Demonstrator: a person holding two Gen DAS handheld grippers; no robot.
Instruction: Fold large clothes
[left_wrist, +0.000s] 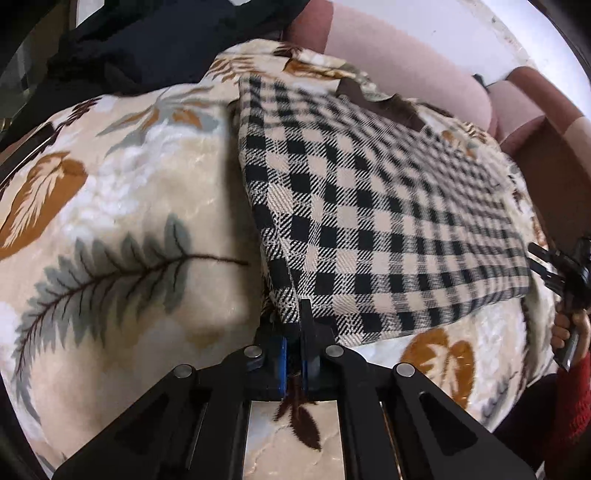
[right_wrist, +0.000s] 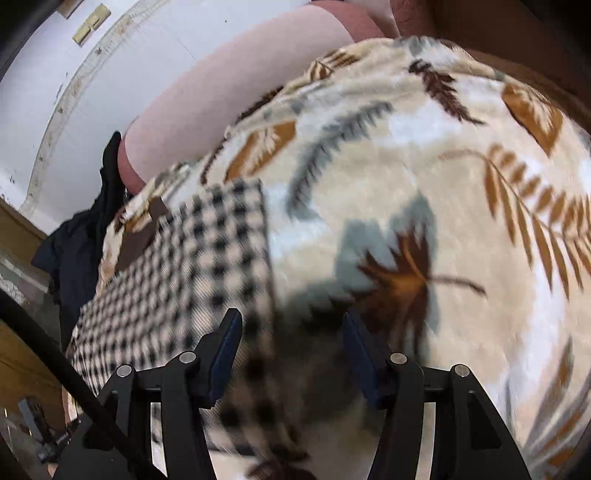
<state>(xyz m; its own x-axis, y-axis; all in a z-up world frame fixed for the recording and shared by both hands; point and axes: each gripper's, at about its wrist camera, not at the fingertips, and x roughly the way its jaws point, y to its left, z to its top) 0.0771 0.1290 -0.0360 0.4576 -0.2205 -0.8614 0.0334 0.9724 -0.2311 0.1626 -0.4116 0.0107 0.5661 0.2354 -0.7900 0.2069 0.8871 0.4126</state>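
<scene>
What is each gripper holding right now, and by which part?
Left gripper pinches the near corner of the black-and-beige checked cloth. Right gripper is open, holding nothing.

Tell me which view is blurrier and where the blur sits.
Right wrist view: motion blur smears the checked garment and leaf-print blanket, while the right gripper stays sharp. Left wrist view: mostly crisp, the checks softening only toward the far edge; fisheye bending in both.
</scene>
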